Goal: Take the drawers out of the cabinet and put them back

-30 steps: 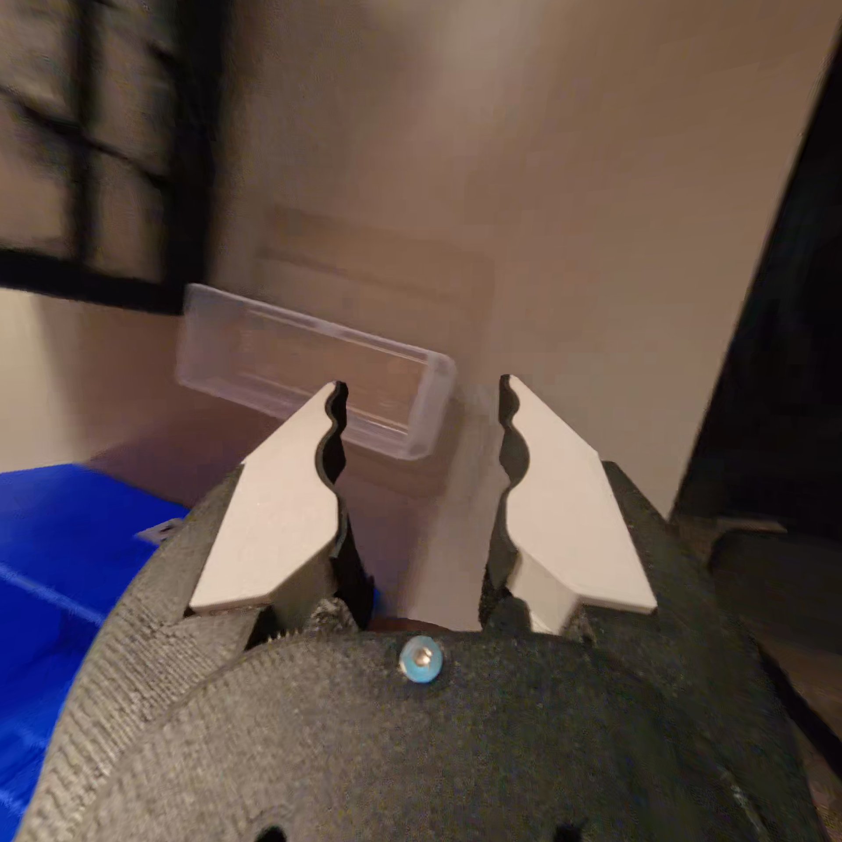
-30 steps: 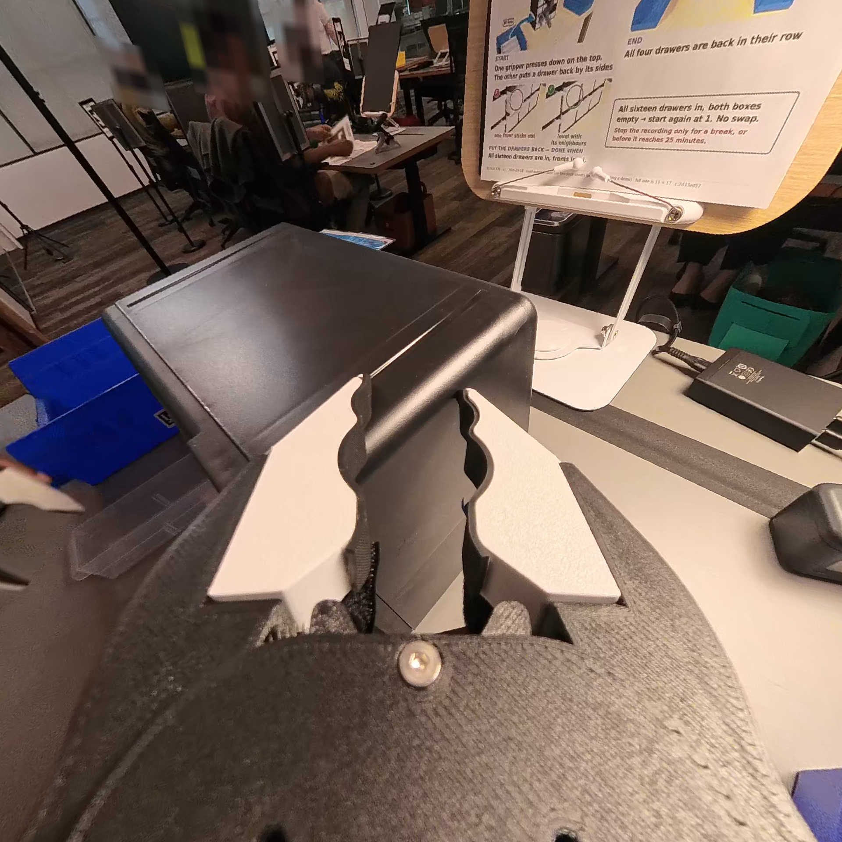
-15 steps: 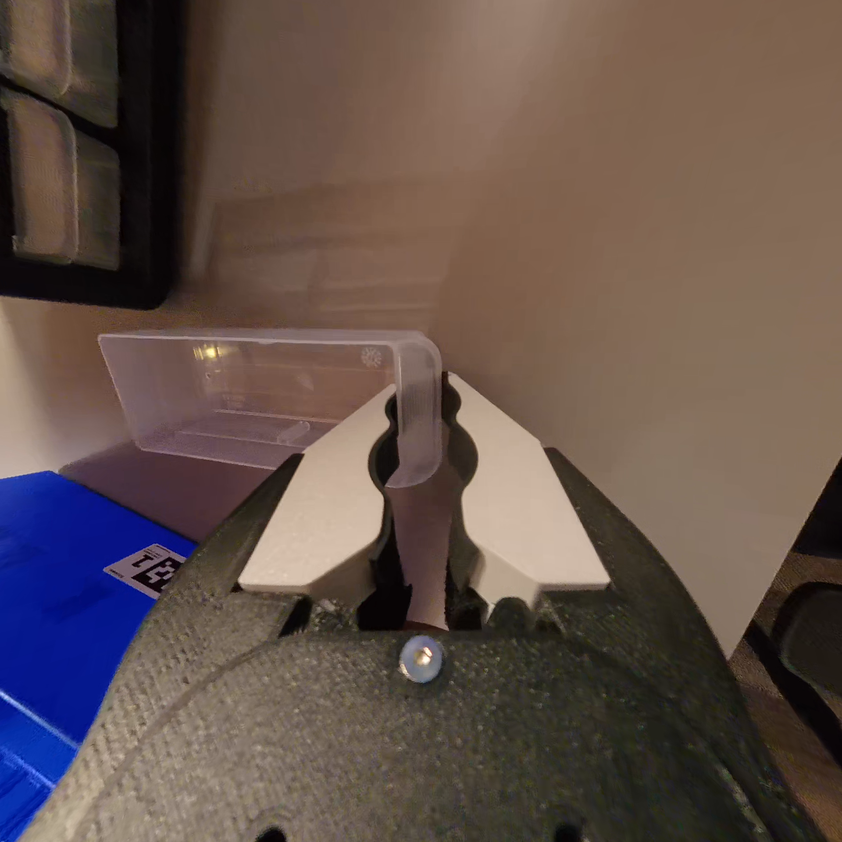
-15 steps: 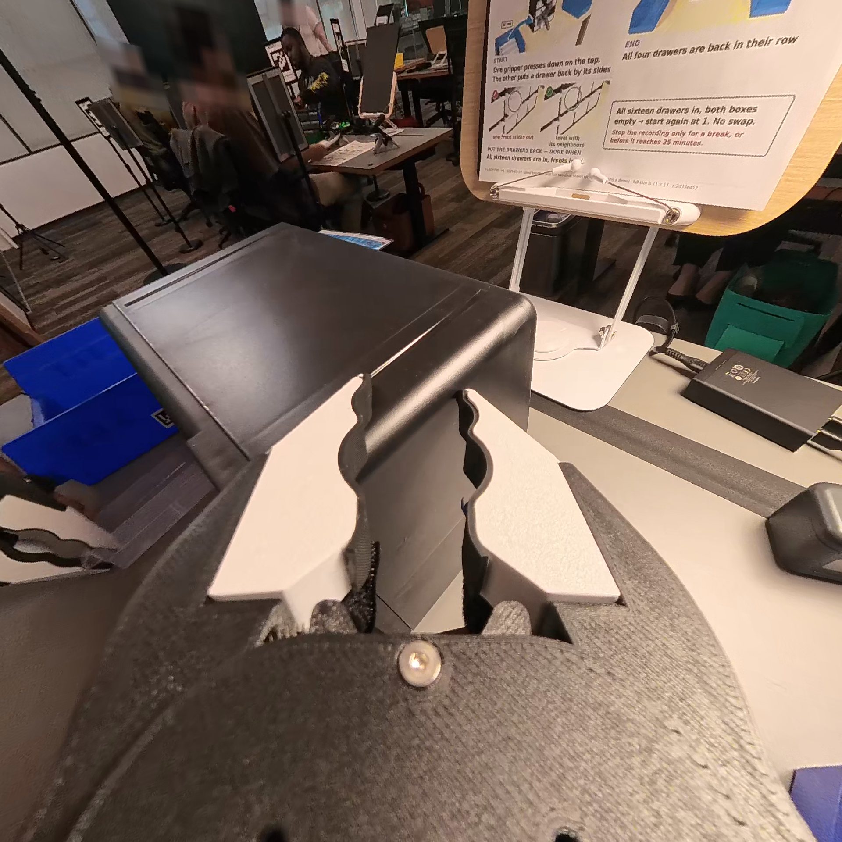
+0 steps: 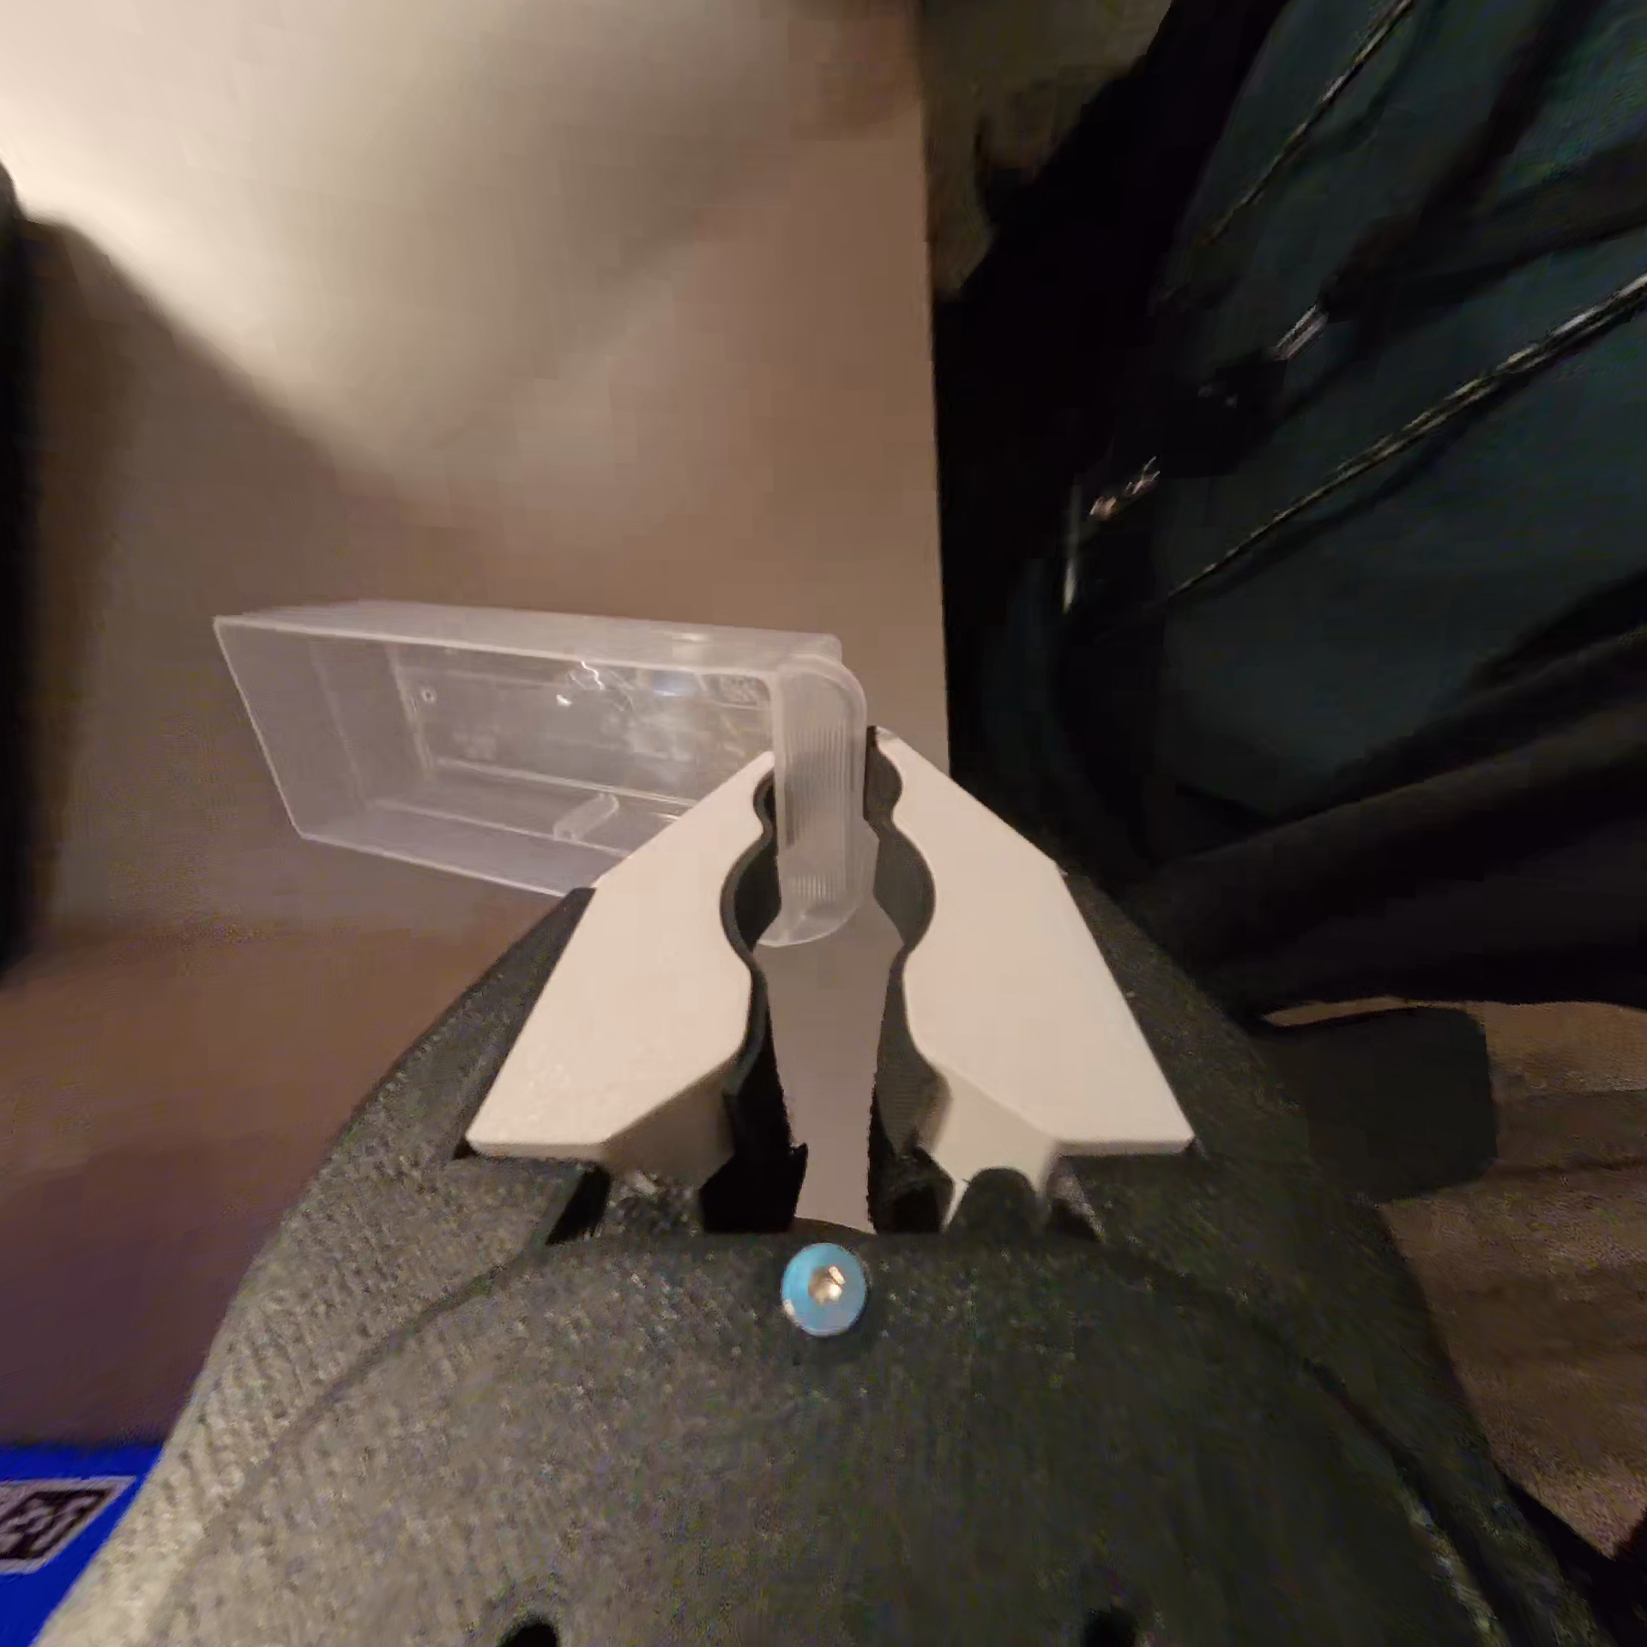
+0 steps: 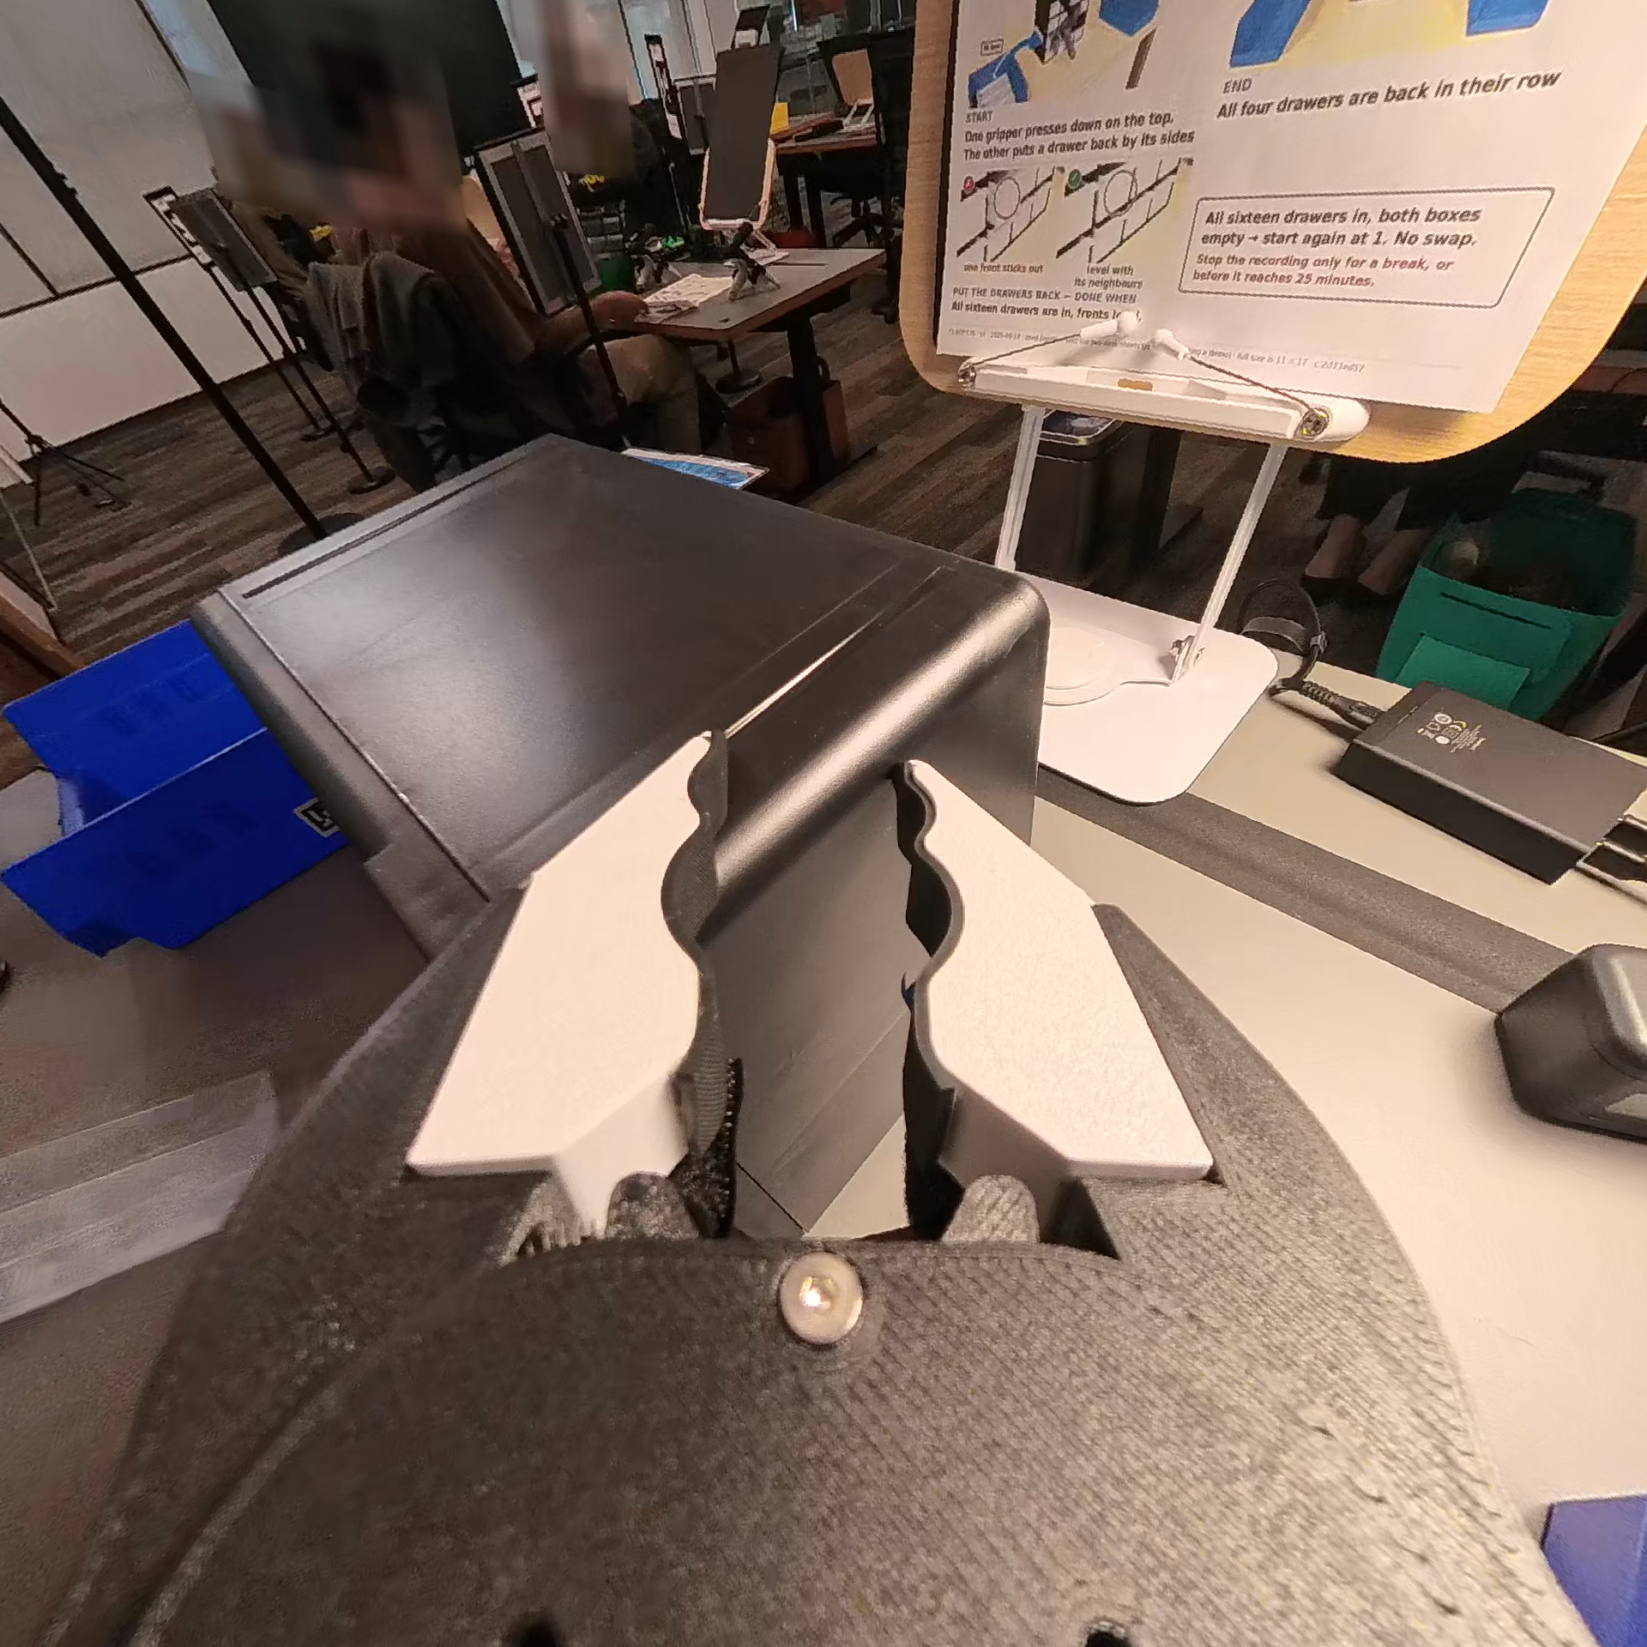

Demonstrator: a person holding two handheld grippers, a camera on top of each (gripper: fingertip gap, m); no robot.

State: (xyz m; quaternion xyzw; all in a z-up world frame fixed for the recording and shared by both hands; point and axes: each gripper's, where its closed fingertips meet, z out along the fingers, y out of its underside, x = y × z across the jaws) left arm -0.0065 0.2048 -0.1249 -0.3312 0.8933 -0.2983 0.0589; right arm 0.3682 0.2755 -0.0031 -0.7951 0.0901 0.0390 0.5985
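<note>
My left gripper (image 5: 820, 753) is shut on the ribbed handle tab (image 5: 815, 802) of a clear plastic drawer (image 5: 499, 740). The drawer hangs sideways to the left of the fingers, above the beige table (image 5: 446, 356), with its open side facing me. My right gripper (image 6: 807, 757) is open and empty, its fingers astride the rounded top right edge of the black cabinet (image 6: 579, 642). A blurred clear shape (image 6: 116, 1176), apparently the drawer, shows at the lower left of the right wrist view.
Blue bins (image 6: 160, 784) stand left of the cabinet; one corner shows in the left wrist view (image 5: 53, 1497). A paper sheet on a white stand (image 6: 1150, 713), a black box (image 6: 1497, 784) and a dark device (image 6: 1586, 1043) lie to the right. Dark clothing (image 5: 1337, 446) fills the left view's right side.
My left gripper closed on the clear drawer's handle tab, then swung right with it, away from the cabinet front. The right gripper has stayed on the cabinet top.
</note>
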